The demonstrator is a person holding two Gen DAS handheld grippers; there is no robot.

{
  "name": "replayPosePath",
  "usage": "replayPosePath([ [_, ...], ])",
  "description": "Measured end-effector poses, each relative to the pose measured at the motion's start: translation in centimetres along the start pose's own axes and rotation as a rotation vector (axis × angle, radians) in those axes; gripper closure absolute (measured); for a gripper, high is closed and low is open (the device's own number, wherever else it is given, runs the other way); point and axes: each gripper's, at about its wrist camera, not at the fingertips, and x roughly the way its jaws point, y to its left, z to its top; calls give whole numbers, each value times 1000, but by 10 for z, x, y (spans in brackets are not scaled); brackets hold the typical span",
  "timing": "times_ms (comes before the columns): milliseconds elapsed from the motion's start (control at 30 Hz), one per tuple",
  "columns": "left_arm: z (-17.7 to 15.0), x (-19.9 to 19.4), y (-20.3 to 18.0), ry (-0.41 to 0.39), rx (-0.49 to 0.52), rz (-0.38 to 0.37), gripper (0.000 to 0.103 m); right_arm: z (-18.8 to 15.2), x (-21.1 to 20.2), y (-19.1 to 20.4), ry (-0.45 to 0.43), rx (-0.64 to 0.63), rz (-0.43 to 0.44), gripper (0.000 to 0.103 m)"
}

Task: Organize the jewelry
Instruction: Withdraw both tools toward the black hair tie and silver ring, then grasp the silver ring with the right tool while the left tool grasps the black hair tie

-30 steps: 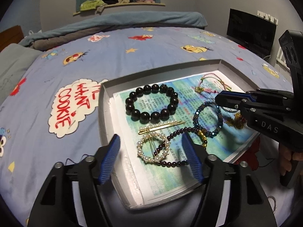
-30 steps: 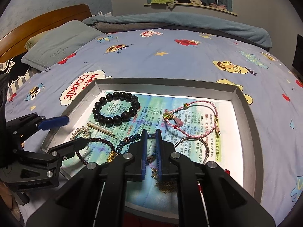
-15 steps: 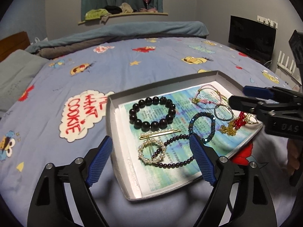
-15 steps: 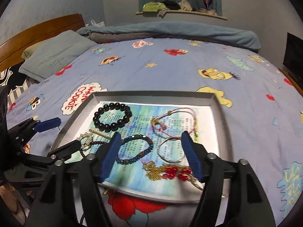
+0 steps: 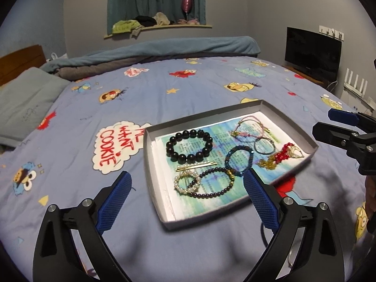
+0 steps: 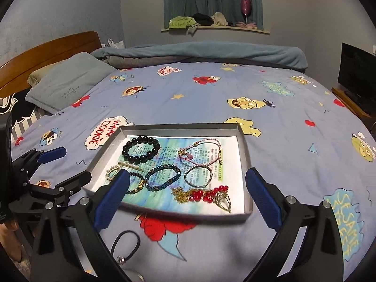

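Note:
A shallow grey tray [image 5: 150,164] [image 6: 244,145] lies on the bed, lined with printed paper. In it lie a black bead bracelet [image 5: 189,145] [image 6: 141,149], a pearl hair clip [image 5: 186,183], a dark bead bracelet [image 5: 215,183], a blue bead bracelet [image 5: 239,160] [image 6: 162,178], a pink cord bracelet [image 6: 201,155], a thin bangle [image 6: 198,176] and a red-bead gold necklace [image 5: 280,155] [image 6: 206,193]. My left gripper [image 5: 188,199] is open and empty, held back from the tray's near corner. My right gripper [image 6: 185,195] is open and empty, in front of the tray.
A black cord loop [image 6: 125,243] with a small metal charm lies on the blue cartoon bedspread [image 6: 282,117] near the right gripper. A grey pillow [image 6: 68,87], folded blankets [image 6: 199,51], a wooden headboard [image 6: 47,51] and a TV [image 5: 312,51] surround the bed.
My right gripper went from shut to open, left the red and gold necklace in the tray, and pulled back. My left gripper also drew back and rose.

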Motion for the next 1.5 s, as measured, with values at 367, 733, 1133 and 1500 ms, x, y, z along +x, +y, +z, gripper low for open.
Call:
replayPosePath([
  [367,9,-60,-4,-44,-4,2,7,-12,-41,3,-5,-13,13,6],
  [733,-22,-101,2,-40,-74,-1,7,-41,-69,3,3,-5,28,6],
  [1133,-71,-84,10,24,-134,-5,7,-83,-64,15,54,-57,8,6],
  [1500,-88,-57,4,84,-136,-51,7,-127,-38,30,122,-85,87,6],
])
